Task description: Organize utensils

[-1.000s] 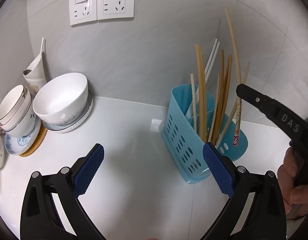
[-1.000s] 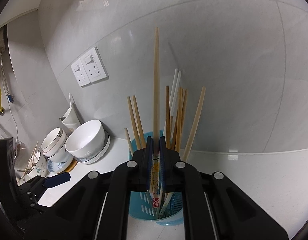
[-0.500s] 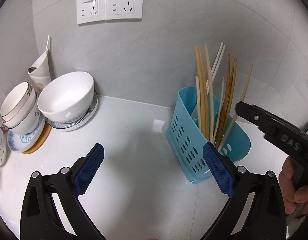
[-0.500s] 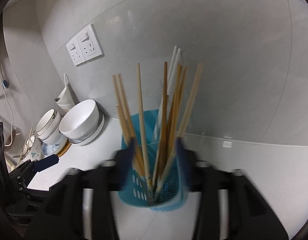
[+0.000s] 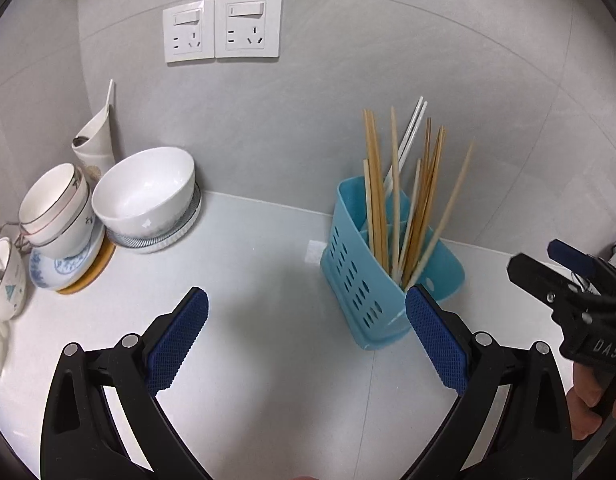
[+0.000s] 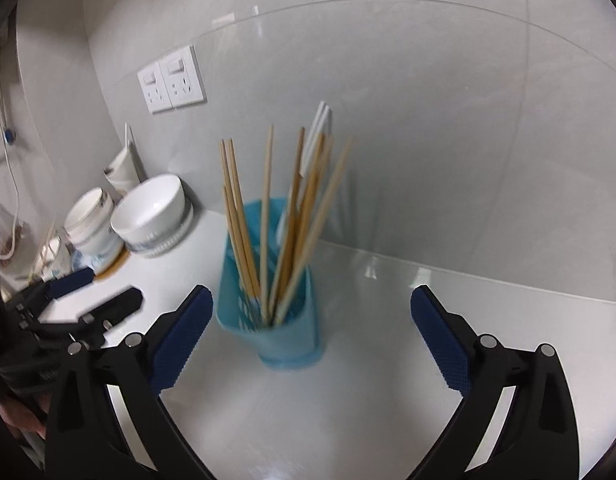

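Left tongs (image 5: pixel 306 344): nearest the left wrist camera, blue pads spread wide, nothing between them, hanging over bare white table (image 5: pixel 267 360).

Right tongs (image 6: pixel 312 336): nearest the right wrist camera, jaws opening, pads wide apart and gripping nothing; the holder stands beyond and between the pads, untouched. In the left wrist view these tongs show at the right edge, with part of a hand (image 5: pixel 588 412) on the grip below.

Blue utensil holder (image 5: pixel 368 280): perforated plastic, upright on the table near the back wall, right of centre in the left wrist view.

Chopsticks (image 5: pixel 420 200): a loose bundle standing in the holder, mostly wooden, leaning at mixed angles; a white pair (image 5: pixel 410 132) at the back tilts towards the wall.

White bowl (image 5: pixel 147 196): tilted on a ribbed plate (image 5: pixel 179 232), far left on the table, well apart from the holder.

Stacked bowls (image 5: pixel 55 208): just left of the white bowl, on a blue-patterned plate (image 5: pixel 67 268) over a wooden mat.

Small cup (image 5: pixel 5 280): at the far left edge.

White vase (image 5: pixel 95 140): behind the bowls, against the wall.

Wall sockets (image 5: pixel 223 28): two white plates side by side, high on the grey wall.
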A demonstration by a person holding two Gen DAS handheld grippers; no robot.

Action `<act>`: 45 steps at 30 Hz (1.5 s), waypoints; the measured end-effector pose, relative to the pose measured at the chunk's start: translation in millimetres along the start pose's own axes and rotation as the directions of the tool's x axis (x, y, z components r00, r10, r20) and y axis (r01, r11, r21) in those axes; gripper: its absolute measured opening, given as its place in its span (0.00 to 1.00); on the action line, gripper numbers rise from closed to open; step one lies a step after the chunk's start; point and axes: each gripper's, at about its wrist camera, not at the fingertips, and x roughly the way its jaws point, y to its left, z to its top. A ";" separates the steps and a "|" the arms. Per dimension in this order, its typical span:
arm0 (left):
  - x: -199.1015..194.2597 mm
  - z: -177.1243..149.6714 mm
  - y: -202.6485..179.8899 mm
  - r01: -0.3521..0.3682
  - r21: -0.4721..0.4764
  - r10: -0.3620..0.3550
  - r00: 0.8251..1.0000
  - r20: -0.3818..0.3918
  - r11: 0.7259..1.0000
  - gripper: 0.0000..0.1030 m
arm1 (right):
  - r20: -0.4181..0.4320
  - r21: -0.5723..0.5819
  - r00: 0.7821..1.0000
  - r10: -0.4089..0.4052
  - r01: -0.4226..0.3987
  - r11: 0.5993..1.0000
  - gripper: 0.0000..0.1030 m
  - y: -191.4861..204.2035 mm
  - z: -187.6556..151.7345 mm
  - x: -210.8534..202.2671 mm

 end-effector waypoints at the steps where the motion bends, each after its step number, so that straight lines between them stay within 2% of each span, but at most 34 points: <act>1: -3.3 -2.2 -1.1 -0.006 0.001 0.006 1.000 -0.009 1.000 0.94 | -0.005 0.001 1.000 -0.003 0.003 1.000 0.93 -2.0 -4.3 -4.2; 9: -26.7 -25.2 -12.7 -0.005 0.018 0.005 1.000 -0.017 1.000 0.94 | -0.029 0.004 0.999 -0.019 0.019 1.000 0.92 -12.3 -29.5 -27.3; 16: -26.6 -37.0 -17.6 -0.008 0.027 0.009 1.000 -0.024 1.000 0.94 | -0.052 0.001 0.998 -0.032 0.032 0.999 0.93 -13.8 -36.9 -29.8; 45: -22.8 -33.4 -31.4 0.016 0.047 -0.015 1.000 -0.024 0.999 0.94 | -0.072 0.020 0.997 -0.033 0.034 0.999 0.92 -13.2 -35.0 -25.7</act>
